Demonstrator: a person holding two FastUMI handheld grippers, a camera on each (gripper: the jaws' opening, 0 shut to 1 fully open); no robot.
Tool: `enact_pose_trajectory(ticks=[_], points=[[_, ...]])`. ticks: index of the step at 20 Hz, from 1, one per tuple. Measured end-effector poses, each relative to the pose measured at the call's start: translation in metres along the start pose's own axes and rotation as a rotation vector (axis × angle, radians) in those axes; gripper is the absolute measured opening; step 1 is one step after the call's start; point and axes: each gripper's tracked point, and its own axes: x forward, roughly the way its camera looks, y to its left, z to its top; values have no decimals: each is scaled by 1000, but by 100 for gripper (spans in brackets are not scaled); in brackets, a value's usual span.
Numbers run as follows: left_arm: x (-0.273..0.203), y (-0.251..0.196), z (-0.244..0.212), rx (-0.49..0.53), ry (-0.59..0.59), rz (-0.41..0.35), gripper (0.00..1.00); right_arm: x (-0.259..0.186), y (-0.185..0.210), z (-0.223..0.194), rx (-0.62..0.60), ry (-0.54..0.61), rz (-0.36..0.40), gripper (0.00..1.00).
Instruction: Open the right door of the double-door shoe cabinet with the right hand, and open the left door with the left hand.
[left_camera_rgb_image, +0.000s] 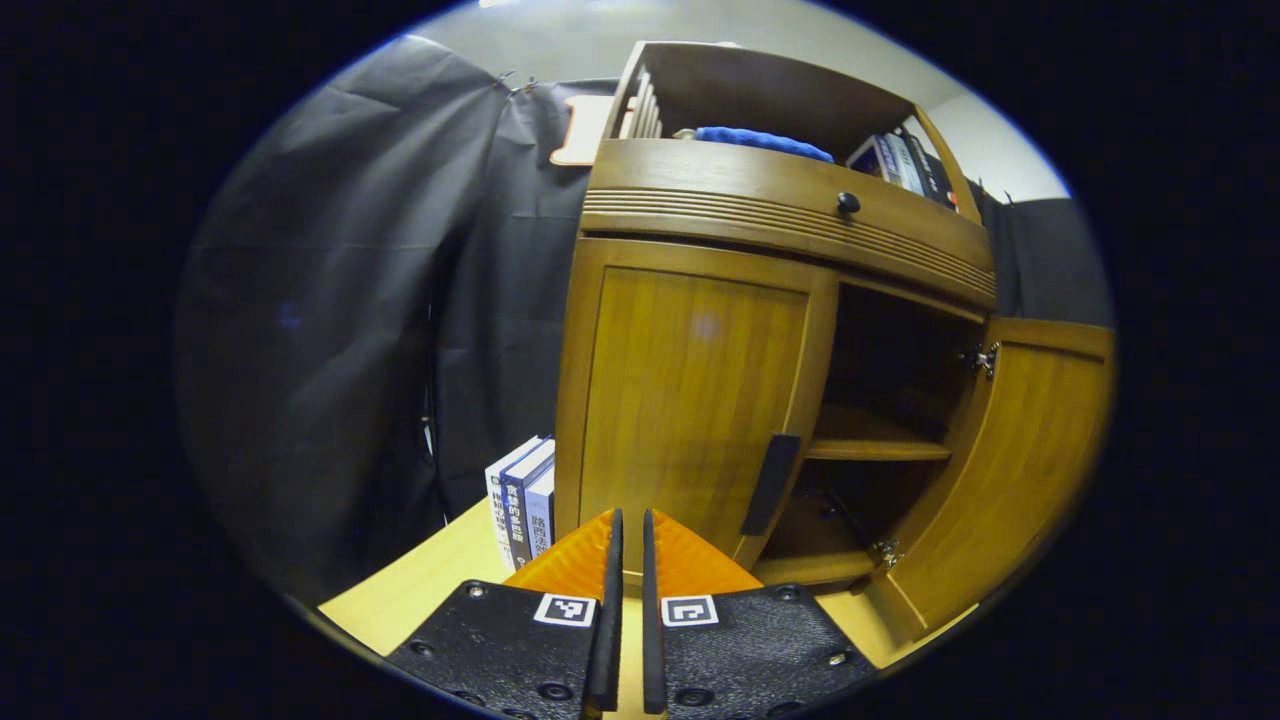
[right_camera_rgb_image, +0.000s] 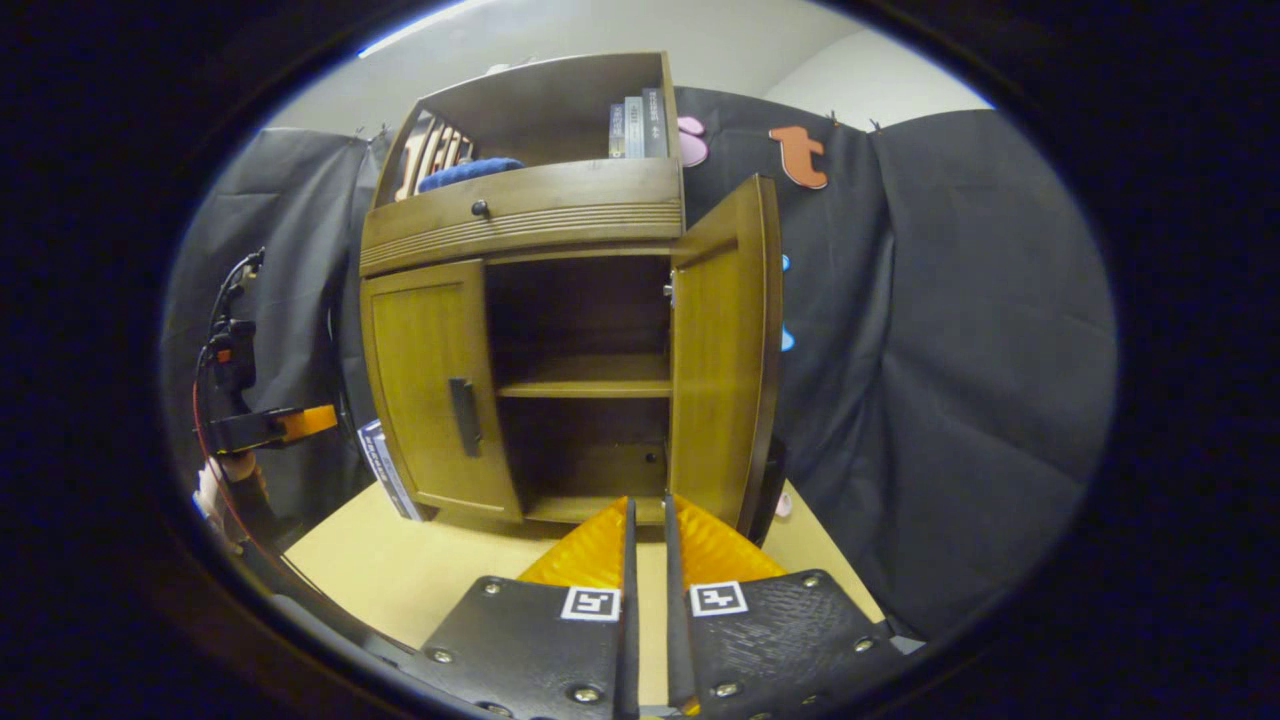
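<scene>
Right door open, left door closed.
The shoe cabinet (right_camera_rgb_image: 520, 330) stands on the table (right_camera_rgb_image: 400, 570); its right door (right_camera_rgb_image: 725, 350) swings wide, the left door (left_camera_rgb_image: 690, 400) sits flush. Both the left gripper (left_camera_rgb_image: 628, 540) and right gripper (right_camera_rgb_image: 646, 530) are clenched empty, short of the cabinet.

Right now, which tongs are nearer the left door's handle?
Left. The left tongs sit close before the closed left door, its handle just beside them. The right tongs are farther back, facing the open compartment.
</scene>
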Motion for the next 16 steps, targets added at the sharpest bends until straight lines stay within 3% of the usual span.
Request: enact_pose_trajectory(ticks=[8, 11, 12, 13, 14, 15, 16], points=[[36, -42, -13, -28, 46, -101, 10, -13, -32, -12, 40, 12, -116, 11], [59, -57, -20, -30, 69, -138, 29, -17, -45, -14, 57, 11, -184, 11], [67, -63, -21, -26, 73, -154, 49, -18, -49, -15, 62, 11, -209, 11], [74, -69, -21, -21, 75, -173, 41, -19, -52, -15, 66, 11, -229, 11], [82, -76, -21, -14, 78, -191, 52, -19, -55, -17, 71, 11, -251, 11], [89, -83, -23, -8, 79, -211, 48, -18, -57, -17, 76, 12, -273, 11], [96, -91, -24, -2, 82, -231, 57, -17, -59, -18, 81, 13, -293, 11]])
